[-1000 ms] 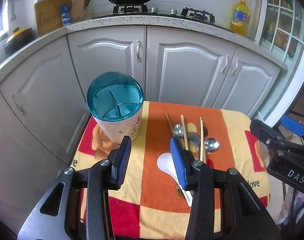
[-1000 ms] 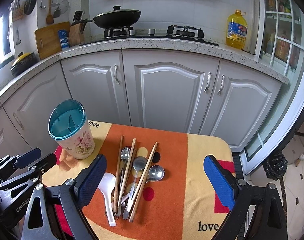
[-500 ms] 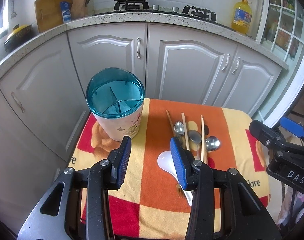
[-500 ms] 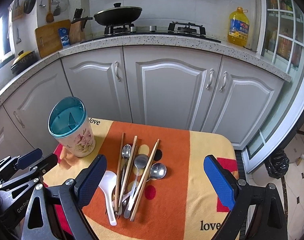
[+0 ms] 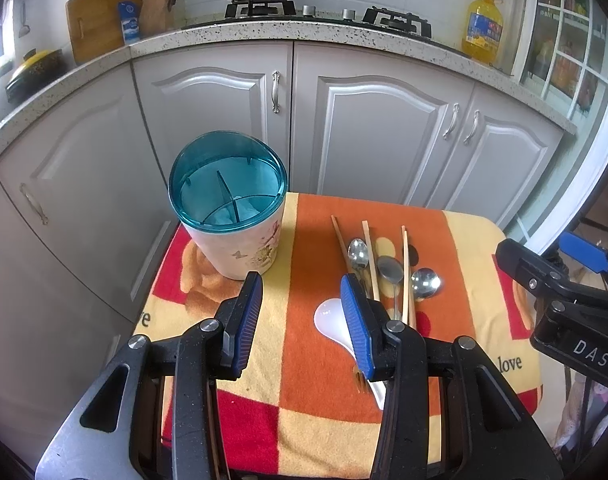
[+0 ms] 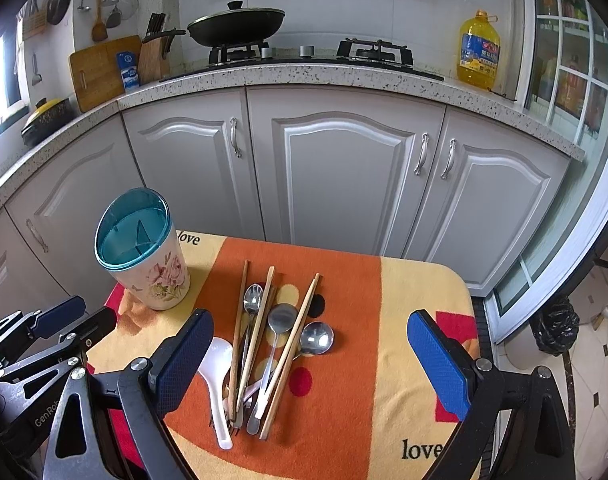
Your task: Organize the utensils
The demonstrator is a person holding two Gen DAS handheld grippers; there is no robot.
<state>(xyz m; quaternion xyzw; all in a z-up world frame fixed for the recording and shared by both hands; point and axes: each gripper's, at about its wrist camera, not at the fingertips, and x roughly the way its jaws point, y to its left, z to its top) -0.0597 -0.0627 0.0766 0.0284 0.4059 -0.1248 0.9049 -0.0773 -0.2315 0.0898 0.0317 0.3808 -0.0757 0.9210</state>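
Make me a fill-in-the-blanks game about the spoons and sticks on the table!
1. The utensil holder has a rim coloured ____.
2. The plastic spoon lying beside the chopsticks is ____.
3. The number of round metal spoon bowls facing up is ____.
4. Both the left claw and the right claw hold ____.

Missing words: blue; white; three; nothing

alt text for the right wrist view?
A pile of chopsticks, metal spoons and a white plastic spoon lies on an orange and yellow cloth. An empty teal-rimmed holder stands beside them, with the open right hand-held gripper in front.
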